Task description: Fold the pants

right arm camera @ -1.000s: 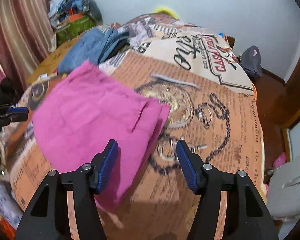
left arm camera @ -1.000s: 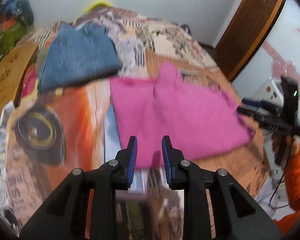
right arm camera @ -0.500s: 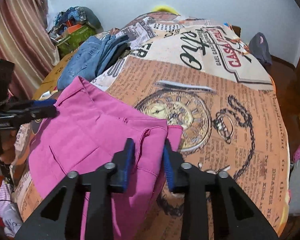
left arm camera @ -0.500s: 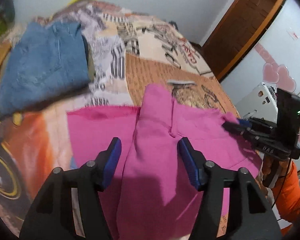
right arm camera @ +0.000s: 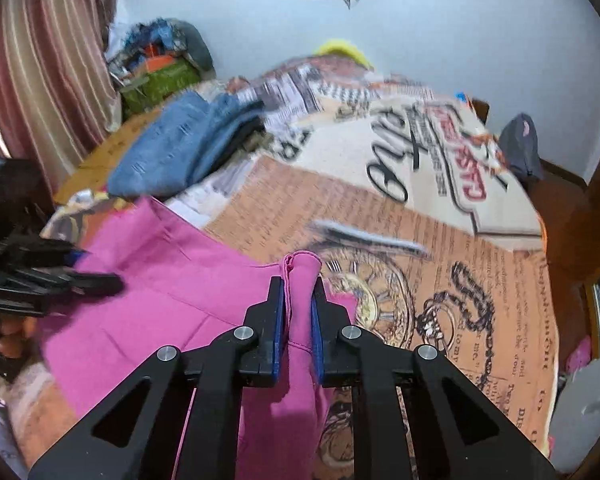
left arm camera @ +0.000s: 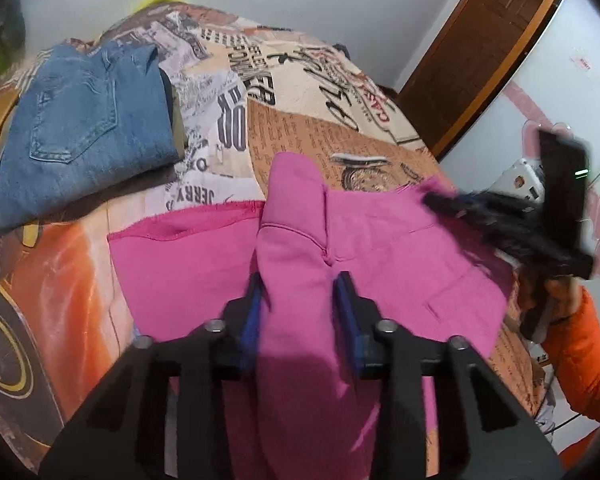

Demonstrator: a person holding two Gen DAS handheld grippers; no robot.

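Observation:
The pink pants [left arm camera: 380,264] lie partly folded on the printed bedspread [left arm camera: 300,132]. My left gripper [left arm camera: 300,300] has its blue pads on either side of a raised ridge of pink fabric and is closed on it. My right gripper [right arm camera: 298,304] is shut on a pinched-up corner of the same pink pants [right arm camera: 172,304] and lifts it. The right gripper also shows in the left wrist view [left arm camera: 500,216], at the pants' right edge. The left gripper shows blurred in the right wrist view [right arm camera: 52,280].
Folded blue jeans [left arm camera: 84,128] lie on the bed at the back left, also in the right wrist view [right arm camera: 180,148]. A wooden door [left arm camera: 480,52] is at the right. Striped curtains [right arm camera: 40,60] and a clutter pile [right arm camera: 156,68] stand by the bed.
My left gripper moved onto the pants, opened, then narrowed on a fabric ridge. My right gripper closed on the pants' corner and has lifted it.

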